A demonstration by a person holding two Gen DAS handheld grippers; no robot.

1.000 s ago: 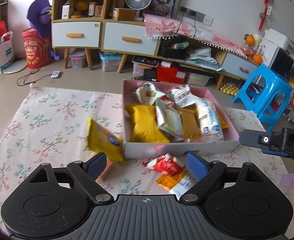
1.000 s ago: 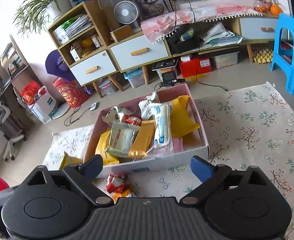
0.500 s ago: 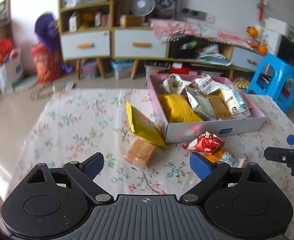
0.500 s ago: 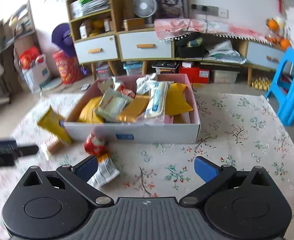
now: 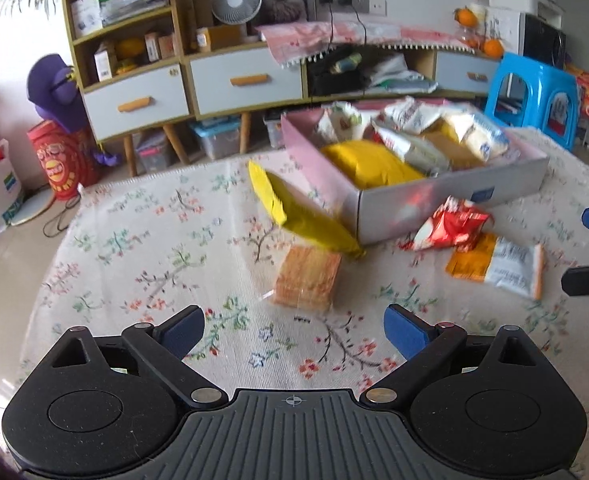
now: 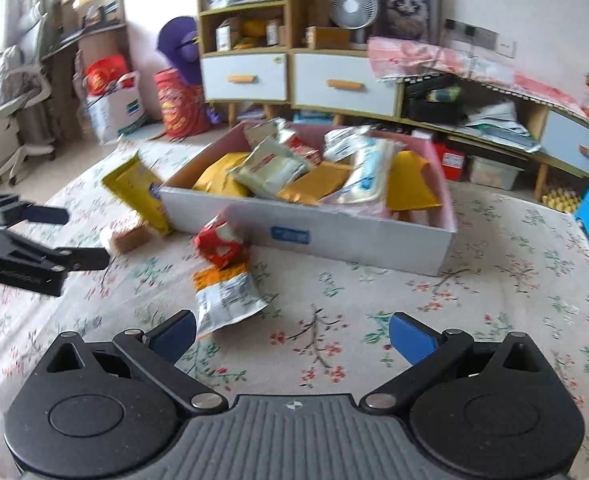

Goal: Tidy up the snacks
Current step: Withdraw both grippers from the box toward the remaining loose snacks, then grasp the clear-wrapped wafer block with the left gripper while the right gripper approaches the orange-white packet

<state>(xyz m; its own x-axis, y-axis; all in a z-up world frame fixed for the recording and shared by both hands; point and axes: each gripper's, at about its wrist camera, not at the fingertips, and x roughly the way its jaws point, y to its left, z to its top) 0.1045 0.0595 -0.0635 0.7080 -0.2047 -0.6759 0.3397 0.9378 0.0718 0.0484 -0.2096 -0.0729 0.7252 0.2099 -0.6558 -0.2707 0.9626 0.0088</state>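
The left hand-held gripper point(image 5: 294, 330) hangs over the flowered table point(image 5: 134, 248) with its 2 blue fingers spread wide, having just been opening, and nothing between them. Just ahead of it lies a clear-wrapped block of orange crackers point(image 5: 308, 278), flat on the cloth. A yellow snack bag point(image 5: 298, 210) leans tilted against the near corner of the box point(image 5: 454, 196), its lower end touching the crackers.

The right hand-held gripper point(image 6: 292, 336) is likewise spread as wide as it goes, jaws just opened further, holding nothing. An orange and white packet point(image 6: 226, 296) lies just beyond its left finger point(image 6: 172, 336) (the packet's lower corner is close to the pad, though I cannot tell if they touch). Touching that packet's far end is a crumpled red packet point(image 6: 218, 242), which rests close against the front wall of the box.

The box itself sits further back on the table, filled with several snack bags point(image 6: 270, 166) in yellow, white and tan, overlapping one another. Behind the table stand drawers point(image 5: 134, 100) and a blue stool point(image 5: 534, 96).
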